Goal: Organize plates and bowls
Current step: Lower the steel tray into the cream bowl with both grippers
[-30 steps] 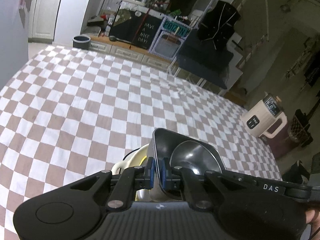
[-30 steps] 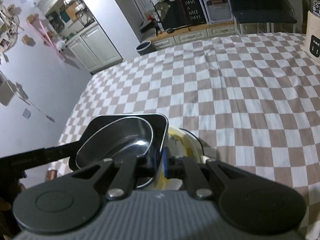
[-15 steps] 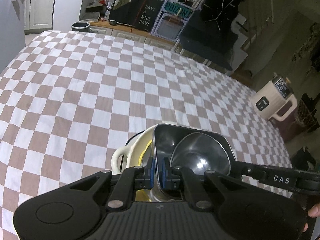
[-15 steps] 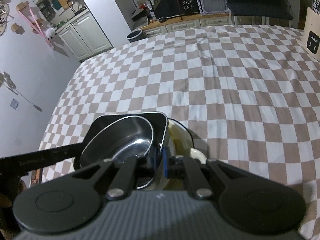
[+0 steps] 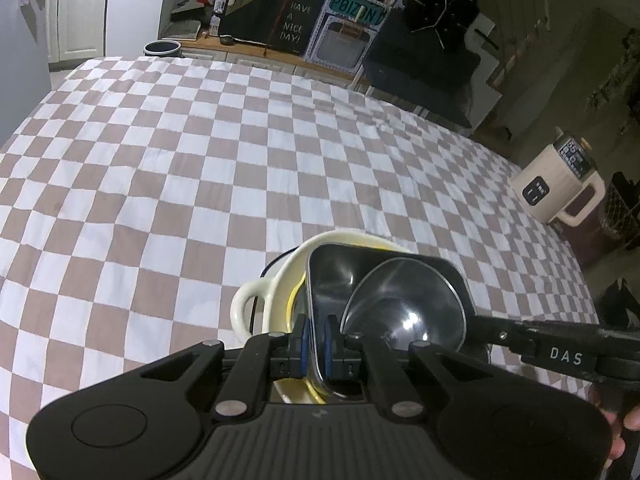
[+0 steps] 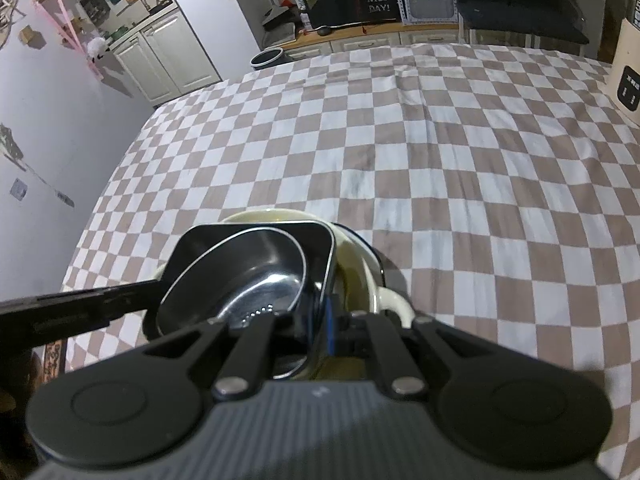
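Both grippers (image 5: 315,344) (image 6: 320,318) clamped on square steel tray (image 5: 332,276) rim, opposite sides.
Tray, round bowl (image 5: 404,312) inside, now lower into cream dish (image 5: 260,292) on checkered cloth (image 5: 200,160); nesting nearly finished.

The checkered tablecloth (image 5: 200,152) is open across its far, left and right areas in both wrist views, giving unobstructed passage ahead of the grippers. The only obstruction on the cloth is the near-edge stack: a cream handled dish (image 5: 256,300) holding a dark square tray (image 5: 332,272) with a round steel bowl (image 5: 404,304) inside, with the right gripper (image 6: 322,320) and the left gripper (image 5: 314,340) each clamped on opposite tray walls. Off the right edge stands a beige appliance (image 5: 556,188), just beside the cloth's border.
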A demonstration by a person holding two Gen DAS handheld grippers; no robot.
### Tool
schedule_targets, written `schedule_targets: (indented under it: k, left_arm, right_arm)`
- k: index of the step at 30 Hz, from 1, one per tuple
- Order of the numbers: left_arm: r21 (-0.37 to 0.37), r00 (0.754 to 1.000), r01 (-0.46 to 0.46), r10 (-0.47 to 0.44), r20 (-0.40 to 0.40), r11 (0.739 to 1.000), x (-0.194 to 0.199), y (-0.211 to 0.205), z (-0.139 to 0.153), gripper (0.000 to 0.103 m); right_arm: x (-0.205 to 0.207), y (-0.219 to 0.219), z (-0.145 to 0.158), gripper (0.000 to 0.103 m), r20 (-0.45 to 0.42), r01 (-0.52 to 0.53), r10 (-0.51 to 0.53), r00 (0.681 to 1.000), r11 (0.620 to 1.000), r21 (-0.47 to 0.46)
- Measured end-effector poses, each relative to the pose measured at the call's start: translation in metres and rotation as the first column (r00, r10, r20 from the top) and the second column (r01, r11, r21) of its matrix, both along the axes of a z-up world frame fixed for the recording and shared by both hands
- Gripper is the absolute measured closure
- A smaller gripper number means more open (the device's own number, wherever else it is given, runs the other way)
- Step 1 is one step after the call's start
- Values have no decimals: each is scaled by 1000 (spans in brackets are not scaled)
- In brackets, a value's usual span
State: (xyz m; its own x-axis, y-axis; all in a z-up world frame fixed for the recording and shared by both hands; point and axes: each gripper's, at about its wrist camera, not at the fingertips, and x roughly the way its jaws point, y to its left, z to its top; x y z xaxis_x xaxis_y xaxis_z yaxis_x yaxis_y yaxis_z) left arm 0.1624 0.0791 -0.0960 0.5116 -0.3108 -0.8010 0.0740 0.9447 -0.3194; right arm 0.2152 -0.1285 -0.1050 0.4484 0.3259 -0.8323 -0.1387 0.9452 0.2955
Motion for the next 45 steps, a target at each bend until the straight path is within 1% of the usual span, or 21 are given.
schedule_targets:
  k: [12, 20, 23, 28, 32, 40, 45]
  left_arm:
    - [0, 1000, 8, -8, -2, 1000, -1, 1, -1, 96]
    - [-5, 1000, 4, -4, -5, 1000, -3, 1, 1, 96]
    - [0, 1000, 10, -10, -9, 1000, -4, -1, 3, 92]
    - [5, 1000, 22, -21, -19, 1000, -8, 0, 5, 92]
    - [0, 999, 33, -33, -30, 999, -11, 1, 5, 92]
    - [18, 998, 46, -46, -32, 999, -18, -3, 6, 91]
    - [35, 998, 54, -52, -45, 998, -21, -6, 2, 91]
  right_arm:
    - [-2, -5, 0, 95, 9, -49, 49, 999, 999, -20]
    - [-1, -8, -4, 93, -16, -78, 78, 997, 997, -20]
    - [-2, -7, -8, 91, -33, -99, 98, 995, 994, -35]
    - [-7, -6, -6, 87, -29, -125, 123, 992, 991, -50]
    - [-12, -7, -2, 87, -15, -147, 146, 989, 988, -52]
    - [-22, -9, 7, 87, 2, -164, 165, 986, 985, -56]
    - [-26, -5, 4, 87, 0, -177, 177, 984, 981, -82]
